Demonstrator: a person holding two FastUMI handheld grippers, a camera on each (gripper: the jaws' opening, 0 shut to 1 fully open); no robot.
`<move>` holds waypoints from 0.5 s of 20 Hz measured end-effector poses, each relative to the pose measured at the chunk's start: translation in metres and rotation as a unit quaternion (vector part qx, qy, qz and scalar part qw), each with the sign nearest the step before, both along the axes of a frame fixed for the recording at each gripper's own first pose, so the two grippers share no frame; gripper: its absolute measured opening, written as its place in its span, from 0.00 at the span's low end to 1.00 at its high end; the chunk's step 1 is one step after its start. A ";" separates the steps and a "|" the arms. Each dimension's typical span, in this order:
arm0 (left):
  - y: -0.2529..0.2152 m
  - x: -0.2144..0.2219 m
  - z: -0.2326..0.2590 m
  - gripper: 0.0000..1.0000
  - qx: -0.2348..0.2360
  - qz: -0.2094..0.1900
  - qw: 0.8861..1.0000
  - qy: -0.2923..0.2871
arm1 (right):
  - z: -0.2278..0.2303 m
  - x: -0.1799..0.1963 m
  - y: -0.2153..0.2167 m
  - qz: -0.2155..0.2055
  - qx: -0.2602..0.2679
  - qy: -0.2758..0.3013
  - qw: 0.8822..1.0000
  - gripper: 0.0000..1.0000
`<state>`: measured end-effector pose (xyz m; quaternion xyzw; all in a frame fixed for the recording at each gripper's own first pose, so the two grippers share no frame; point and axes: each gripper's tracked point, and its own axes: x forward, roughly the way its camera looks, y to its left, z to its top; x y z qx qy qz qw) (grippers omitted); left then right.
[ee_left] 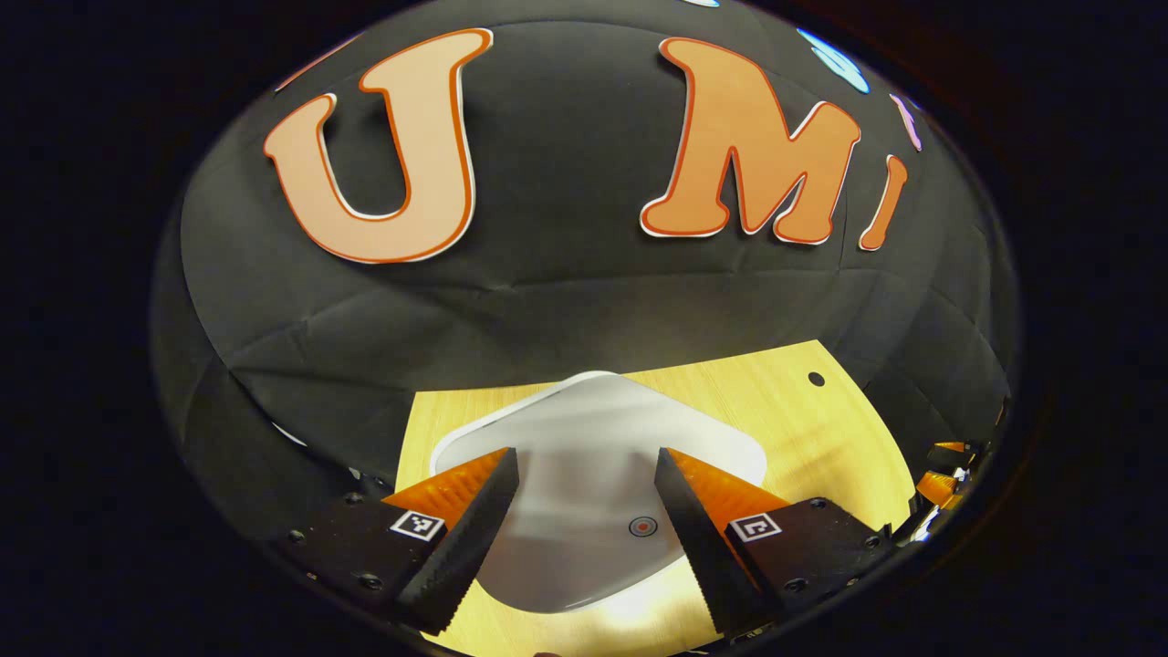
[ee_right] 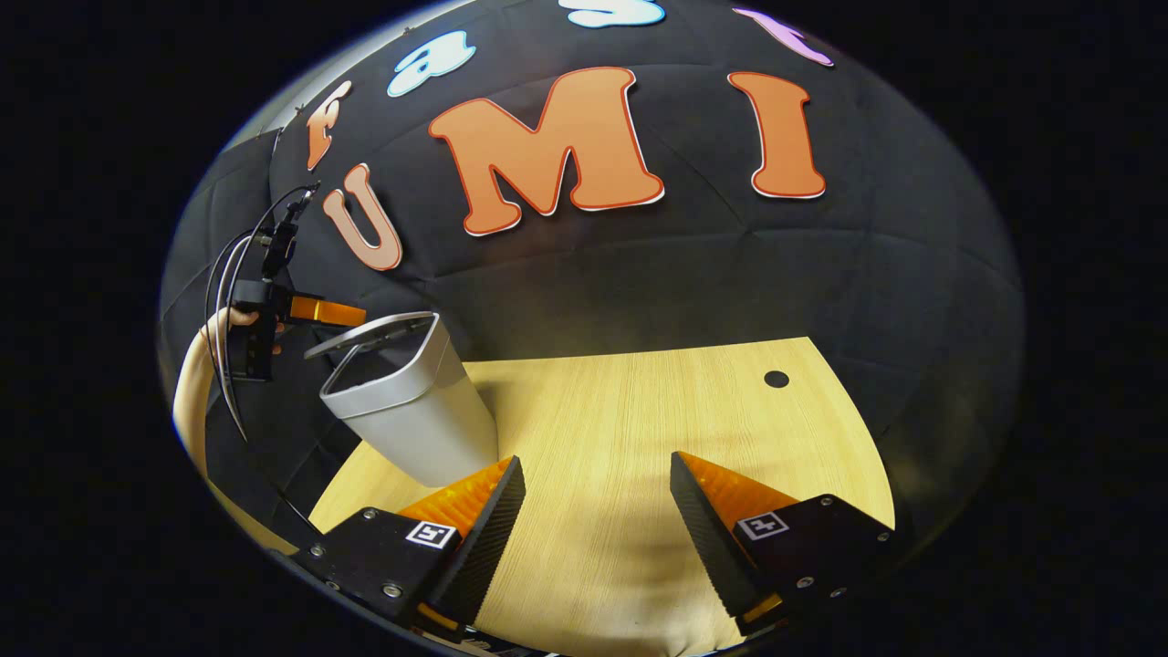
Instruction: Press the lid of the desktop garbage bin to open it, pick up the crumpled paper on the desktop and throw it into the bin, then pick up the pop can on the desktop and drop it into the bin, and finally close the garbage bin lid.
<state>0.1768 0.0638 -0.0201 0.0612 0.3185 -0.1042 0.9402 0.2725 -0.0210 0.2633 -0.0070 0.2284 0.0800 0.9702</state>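
Right gripper view takes in the most: the pale wooden counter [ee_right: 639, 429] runs across the lower half of the frame, with the grey garbage bin [ee_right: 415, 415] standing at the left middle, near the counter's edge. Its lid [ee_right: 370, 334] sits slightly tilted on the rim with a thin gap showing beneath it, so I judge it nearly closed and not yet pressed home. That would place the task at its last step, though I cannot see inside the bin.

Above and to the left of the lid, a hand [ee_right: 239, 317] holds the left tool [ee_right: 351, 317] reaching in over the bin, with cables looping up behind it and a bare forearm curving down the left edge of the frame. It seems held high so it can bear straight down on the lid.

In the left gripper view, that tool's fingers stand spread apart, grasping nothing, with the lid's grey surface and its small round red press mark [ee_left: 643, 526] between them at lower centre. The tool looks poised over the mark.

The right tool [ee_right: 598, 516] waits at the bottom of its own view, released and wide open, over bare counter, apparently kept out of the way.
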 end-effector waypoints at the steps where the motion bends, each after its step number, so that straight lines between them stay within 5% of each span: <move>1: -0.001 -0.001 -0.005 0.98 -0.002 0.001 1.000 0.000 | -0.001 -0.001 0.000 0.001 0.000 0.003 1.000 0.96; 10: -0.005 -0.017 -0.040 0.98 -0.009 -0.004 1.000 0.000 | -0.010 -0.004 0.009 0.012 -0.005 0.018 1.000 0.96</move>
